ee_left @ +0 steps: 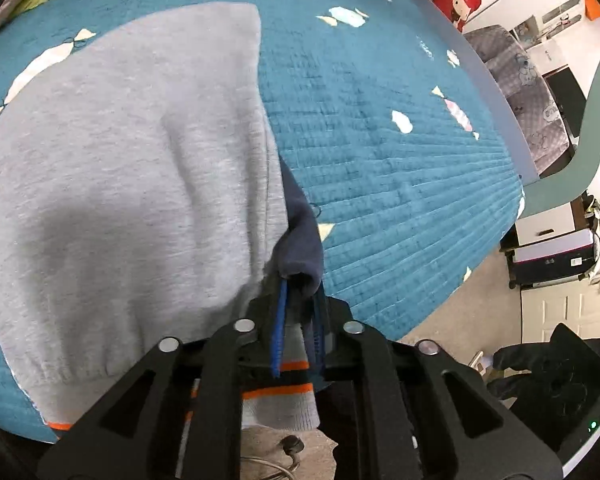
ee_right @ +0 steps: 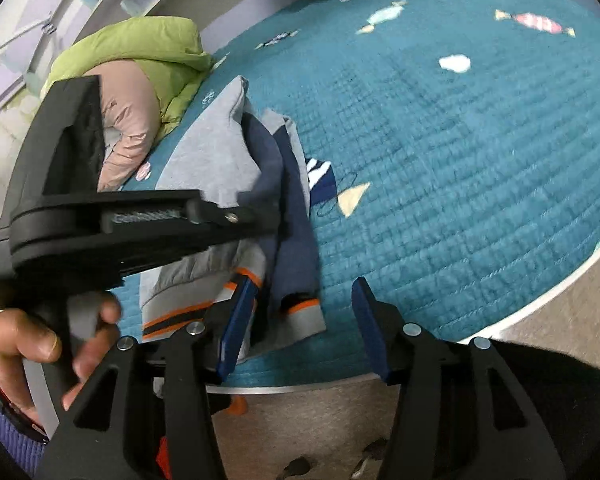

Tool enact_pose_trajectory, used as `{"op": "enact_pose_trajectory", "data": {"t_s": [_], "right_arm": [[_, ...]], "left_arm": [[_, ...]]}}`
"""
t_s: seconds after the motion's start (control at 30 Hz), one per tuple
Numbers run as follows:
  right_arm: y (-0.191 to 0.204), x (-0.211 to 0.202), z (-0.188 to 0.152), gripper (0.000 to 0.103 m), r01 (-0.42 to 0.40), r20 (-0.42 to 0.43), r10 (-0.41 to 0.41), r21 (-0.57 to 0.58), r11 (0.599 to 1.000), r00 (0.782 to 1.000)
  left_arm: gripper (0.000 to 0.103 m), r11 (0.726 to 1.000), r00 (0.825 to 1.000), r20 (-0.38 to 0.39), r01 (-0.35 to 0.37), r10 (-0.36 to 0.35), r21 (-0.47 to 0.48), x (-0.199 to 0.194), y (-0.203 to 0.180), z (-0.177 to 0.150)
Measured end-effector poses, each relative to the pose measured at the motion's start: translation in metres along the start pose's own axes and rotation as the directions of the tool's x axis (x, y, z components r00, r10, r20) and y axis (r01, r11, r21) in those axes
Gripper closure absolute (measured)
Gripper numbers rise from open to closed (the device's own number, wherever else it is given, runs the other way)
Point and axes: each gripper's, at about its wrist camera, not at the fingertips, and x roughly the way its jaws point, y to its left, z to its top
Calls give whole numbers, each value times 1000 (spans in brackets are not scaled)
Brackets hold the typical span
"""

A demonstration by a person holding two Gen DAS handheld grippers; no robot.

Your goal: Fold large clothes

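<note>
Left wrist: claw [ee_left: 299,320] (navy fold between) over sweater [ee_left: 120,184]

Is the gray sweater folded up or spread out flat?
Partly folded. The gray sweater lies doubled on the teal quilt, its navy sleeve laid over the body, cuff near the hem.

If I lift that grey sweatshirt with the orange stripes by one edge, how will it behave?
The grey knit sweatshirt with orange-striped hem will probably droop: it already lies creased and folded. Likely it will drag rather than slide, since the teal quilted bedspread looks textured. Loose folded layers may fall open.
</note>
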Motion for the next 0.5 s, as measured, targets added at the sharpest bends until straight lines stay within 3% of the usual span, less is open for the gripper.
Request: {"op": "enact_pose_trajectory", "data": {"t_s": [0.03, 0.07, 0.1, 0.2, 0.27, 0.33, 0.37, 0.4, 0.5], "right_arm": [[4, 0, 0, 53, 3, 3, -2, -14, 1000, 1000], [8, -2, 1, 53, -4, 15, 5, -33, 999, 1000], [12, -5, 1, 53, -11, 25, 13, -50, 999, 1000], [21, -12, 4, 53, -51, 53, 57, -113, 992, 997], [30, 0, 10, 53, -84, 13, 86, -131, 988, 996], [32, 12, 17, 54, -38, -4, 38, -128, 991, 999], [28, 17, 22, 44, -30, -16, 29, -96, 995, 999], [23, 22, 26, 39, -36, -32, 34, -58, 998, 999], [5, 43, 33, 37, -32, -108, 39, 63, 998, 993]], "left_arm": [[60, 1000, 999, 22, 24, -24, -5, -6, 1, -1], [36, 999, 998, 58, 36, -35, -11, -17, 1, -1], [29, 999, 993, 111, 33, -31, -8, -33, 2, -2], [21, 999, 973, 228, -48, 42, 21, -68, 5, -8], [14, 968, 927, 284, -249, 245, -22, -86, 21, -16], [14, 948, 907, 278, -315, 317, -53, -89, 42, -23], [14, 935, 899, 257, -346, 354, -77, -87, 56, -27], [14, 926, 895, 238, -362, 376, -104, -86, 67, -31], [14, 913, 924, 143, -311, 356, -262, -75, 117, -48]]}}
